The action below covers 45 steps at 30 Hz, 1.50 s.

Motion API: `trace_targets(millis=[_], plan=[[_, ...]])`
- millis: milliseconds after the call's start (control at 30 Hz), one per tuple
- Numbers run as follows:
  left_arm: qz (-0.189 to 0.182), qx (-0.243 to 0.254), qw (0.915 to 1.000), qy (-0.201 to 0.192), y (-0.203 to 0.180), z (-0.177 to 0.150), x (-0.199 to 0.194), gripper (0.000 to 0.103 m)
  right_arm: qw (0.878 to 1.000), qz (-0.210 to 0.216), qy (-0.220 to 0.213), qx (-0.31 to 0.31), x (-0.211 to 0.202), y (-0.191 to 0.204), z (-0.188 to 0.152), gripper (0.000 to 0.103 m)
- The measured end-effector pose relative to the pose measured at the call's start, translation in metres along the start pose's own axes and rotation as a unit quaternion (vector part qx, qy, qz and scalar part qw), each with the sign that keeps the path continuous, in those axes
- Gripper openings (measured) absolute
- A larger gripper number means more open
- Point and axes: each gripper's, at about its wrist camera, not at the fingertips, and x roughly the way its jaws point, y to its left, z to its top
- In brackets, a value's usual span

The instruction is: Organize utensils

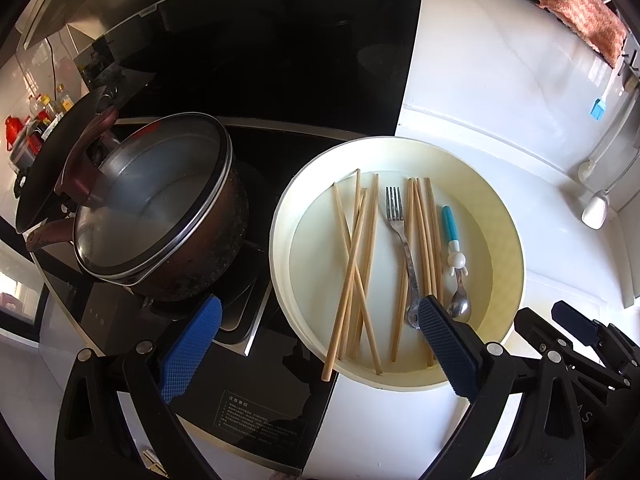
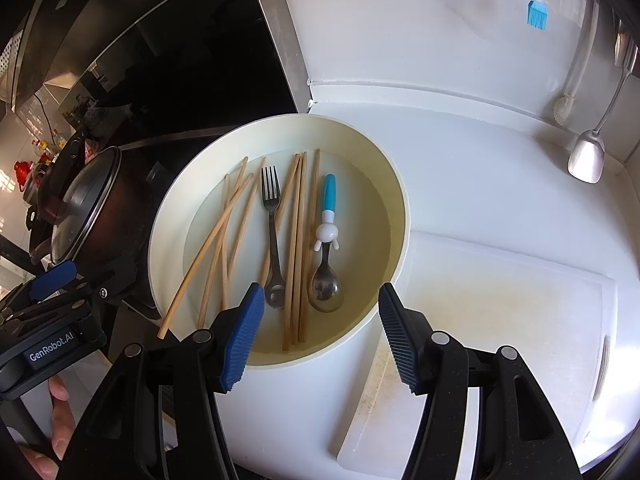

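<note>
A cream round basin (image 1: 508, 240) (image 2: 400, 208) stands on the white counter. In it lie several wooden chopsticks (image 1: 356, 264) (image 2: 296, 240), a metal fork (image 1: 400, 232) (image 2: 272, 216) and a small spoon with a blue and white handle (image 1: 454, 252) (image 2: 327, 240). My left gripper (image 1: 320, 312) is open and empty above the basin's near left rim. My right gripper (image 2: 322, 296) is open and empty above the basin's near rim, close to the spoon bowl. It also shows at the right edge of the left wrist view (image 1: 576, 320).
A brown pot with a glass lid (image 1: 160, 208) (image 2: 88, 208) stands on the black stove left of the basin. A white cutting board (image 2: 500, 340) lies to the right. A blue brush (image 2: 537, 12), a ladle (image 2: 586, 156) and an orange cloth (image 1: 580, 8) hang at the back wall.
</note>
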Motion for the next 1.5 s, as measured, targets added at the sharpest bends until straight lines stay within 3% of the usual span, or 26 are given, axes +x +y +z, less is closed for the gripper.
trace_targets(millis=[1167, 1500], plan=[[0.005, 0.007, 0.9999, -0.004, -0.0018, -0.0002, -0.0045, 0.097, 1.000, -0.003, -0.003, -0.002, -0.0033, 0.0046, -0.0003, 0.057], [-0.011, 0.004, 0.9999, -0.006, -0.0009, -0.0003, -0.0048, 0.097, 1.000, -0.002, -0.003, -0.004, -0.0023, 0.0060, -0.0009, 0.057]])
